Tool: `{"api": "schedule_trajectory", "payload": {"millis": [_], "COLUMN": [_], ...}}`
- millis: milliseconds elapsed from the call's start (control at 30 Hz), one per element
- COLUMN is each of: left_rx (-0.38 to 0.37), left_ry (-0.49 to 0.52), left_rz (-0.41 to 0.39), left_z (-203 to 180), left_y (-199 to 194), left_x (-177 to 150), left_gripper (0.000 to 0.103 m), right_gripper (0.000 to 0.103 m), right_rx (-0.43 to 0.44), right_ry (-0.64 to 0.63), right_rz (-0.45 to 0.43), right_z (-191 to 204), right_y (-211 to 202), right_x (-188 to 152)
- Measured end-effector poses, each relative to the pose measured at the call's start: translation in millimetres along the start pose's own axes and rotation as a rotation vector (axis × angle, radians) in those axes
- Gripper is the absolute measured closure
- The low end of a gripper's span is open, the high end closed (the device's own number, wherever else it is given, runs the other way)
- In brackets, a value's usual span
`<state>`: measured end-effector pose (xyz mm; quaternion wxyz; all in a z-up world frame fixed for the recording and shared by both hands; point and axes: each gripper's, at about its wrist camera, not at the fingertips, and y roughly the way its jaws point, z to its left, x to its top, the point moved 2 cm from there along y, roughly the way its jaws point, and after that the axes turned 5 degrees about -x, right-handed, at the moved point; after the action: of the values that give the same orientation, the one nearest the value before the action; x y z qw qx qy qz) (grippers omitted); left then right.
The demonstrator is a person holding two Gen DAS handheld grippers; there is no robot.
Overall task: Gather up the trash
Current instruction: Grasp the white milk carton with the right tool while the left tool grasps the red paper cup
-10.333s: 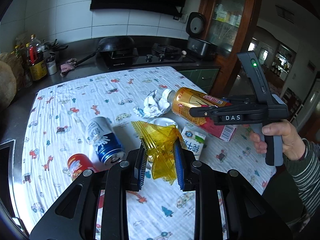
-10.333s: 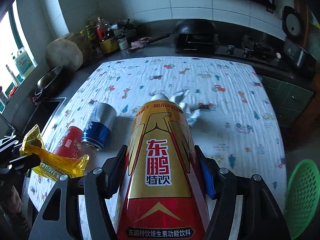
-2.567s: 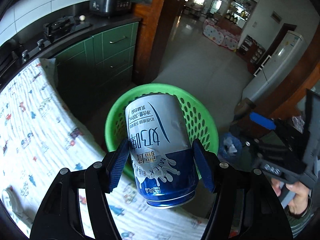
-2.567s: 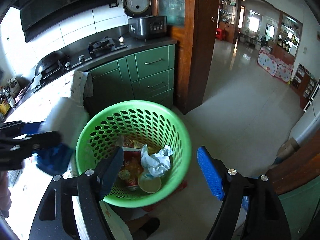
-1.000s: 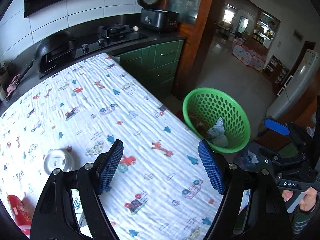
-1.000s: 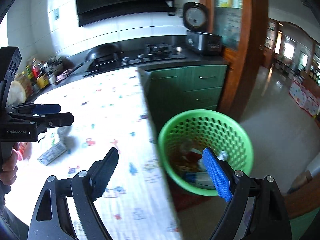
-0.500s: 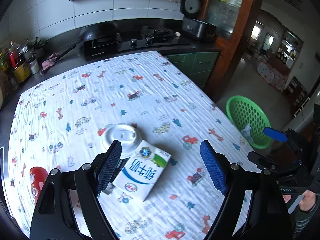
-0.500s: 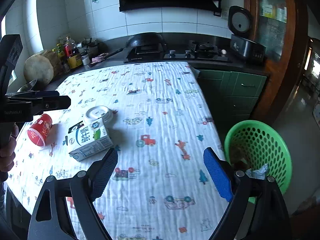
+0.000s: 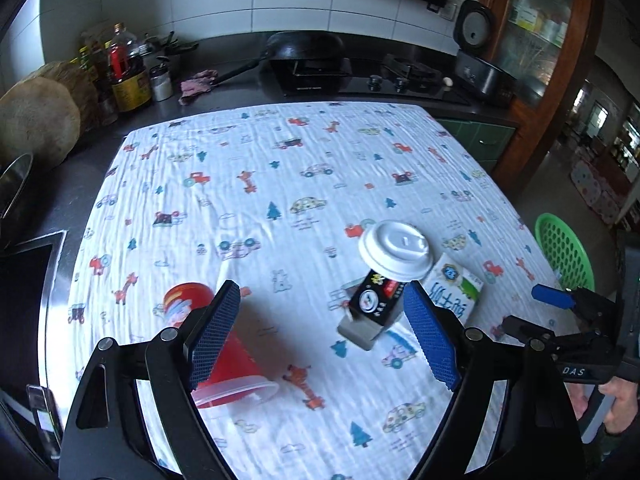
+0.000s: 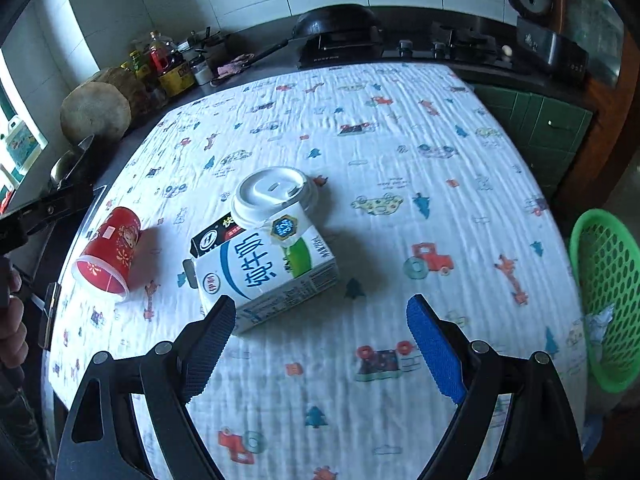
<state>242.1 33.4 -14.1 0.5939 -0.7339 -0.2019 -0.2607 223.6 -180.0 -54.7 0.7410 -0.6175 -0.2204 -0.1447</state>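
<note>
Hovering over a cloth-covered surface [image 10: 400, 140] with two hand-held grippers, both angled down at the last pieces of trash.

Left gripper [image 9: 322, 288]: jaws wide, just now opening further, nothing between the pads. Poised above a red cup [image 9: 180, 308] lying on its side, close to the edge of the surface.

Right gripper [image 10: 320, 300]: jaws wide too, empty, lined up just short of a milk carton [image 10: 272, 272] lying flat. Leaning against the carton's far side and touching it, a black-labelled lidded cup [image 10: 272, 194] with a white lid.

Off the right edge and lower down, a green basket [image 10: 608, 300] already holding some rubbish.

Likely trouble from here:
- Rolling the red cup away, or off the edge, by bumping its round side with one pad before the other.
- Crushing its thin wall by squeezing too hard.
- Dragging or toppling the lidded cup while lifting the carton, given the contact between them.
- Possibly spilling leftover drink onto the cloth; impossible to tell whether either container holds liquid.
- Snagging the loose cloth with low fingertips.
- Missing the basket by letting go too early, given its place well apart from the trash.
</note>
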Motion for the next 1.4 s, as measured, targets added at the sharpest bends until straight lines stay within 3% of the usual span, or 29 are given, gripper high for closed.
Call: {"api": "schedule_trajectory", "payload": {"millis": [133, 400, 700, 867, 967, 1400], "left_rx": [0.027, 0.046, 0.059, 0.066, 0.061, 0.059], "left_ry": [-0.027, -0.098, -0.158, -0.186, -0.215, -0.287], "left_rz": [0.004, 0.005, 0.023, 0.05, 0.066, 0.183], "left_z": [31.0, 79.9, 110.9, 118.6, 122.8, 126.5], "left_y": [-2.8, -6.5, 1.8, 13.8, 20.0, 50.6], "left_x": [-7.7, -16.8, -20.2, -22.3, -22.5, -35.3], "left_gripper": [0.02, 0.019, 0.014, 0.011, 0.009, 0.006], "right_gripper": [0.019, 0.019, 0.019, 0.019, 0.019, 0.026], "right_rx": [0.013, -0.021, -0.117, -0.148, -0.123, -0.092], "right_ry": [0.078, 0.259, 0.406, 0.427, 0.438, 0.266], "right_rz": [0.079, 0.147, 0.18, 0.221, 0.245, 0.287], "right_z": [17.0, 38.1, 42.4, 38.9, 36.6, 40.4], "right_y": [18.7, 41.8, 64.2, 79.3, 84.9, 75.2], "right_x": [9.2, 28.6, 39.3, 38.2, 34.0, 29.3]}}
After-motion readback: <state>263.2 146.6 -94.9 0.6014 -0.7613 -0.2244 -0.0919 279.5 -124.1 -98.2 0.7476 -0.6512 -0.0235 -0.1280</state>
